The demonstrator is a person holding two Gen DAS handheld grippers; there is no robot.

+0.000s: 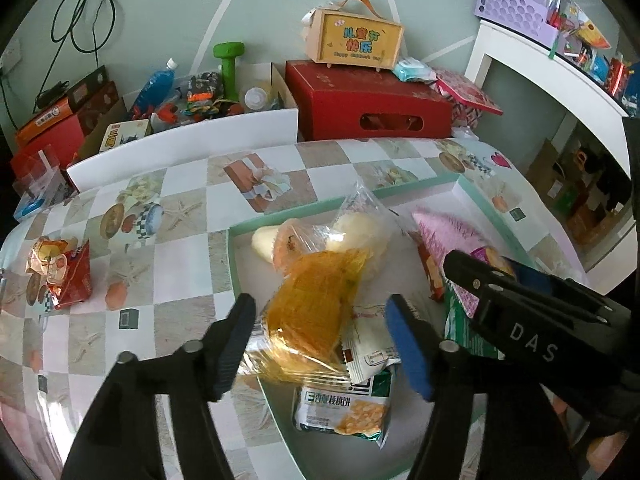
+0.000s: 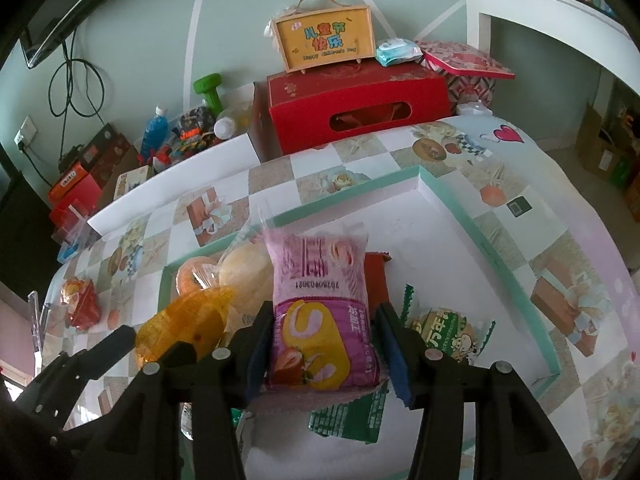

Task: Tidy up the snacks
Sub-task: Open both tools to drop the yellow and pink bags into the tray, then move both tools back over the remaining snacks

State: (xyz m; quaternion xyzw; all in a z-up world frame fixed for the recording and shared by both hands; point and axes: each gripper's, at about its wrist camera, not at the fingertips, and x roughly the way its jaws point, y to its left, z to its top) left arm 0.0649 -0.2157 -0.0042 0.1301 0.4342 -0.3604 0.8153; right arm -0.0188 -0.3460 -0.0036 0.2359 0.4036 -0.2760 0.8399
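A green-rimmed white tray (image 1: 424, 190) on the patterned table holds several snack packs. My left gripper (image 1: 326, 338) is open just above an orange-wrapped bread pack (image 1: 316, 304) at the tray's left edge, with its fingers either side of the pack. My right gripper (image 2: 322, 346) is shut on a pink strawberry-roll pack (image 2: 322, 304) and holds it above the tray (image 2: 436, 196). A green snack pack (image 2: 440, 334) lies under it. The right gripper also shows in the left wrist view (image 1: 492, 284).
A red snack bag (image 1: 66, 270) lies on the table left of the tray. A red box (image 1: 368, 100) with a wooden case (image 1: 354, 42) on it stands behind the table. A white bin (image 1: 192, 136) of clutter sits at the back left. White shelves (image 1: 552, 80) stand at right.
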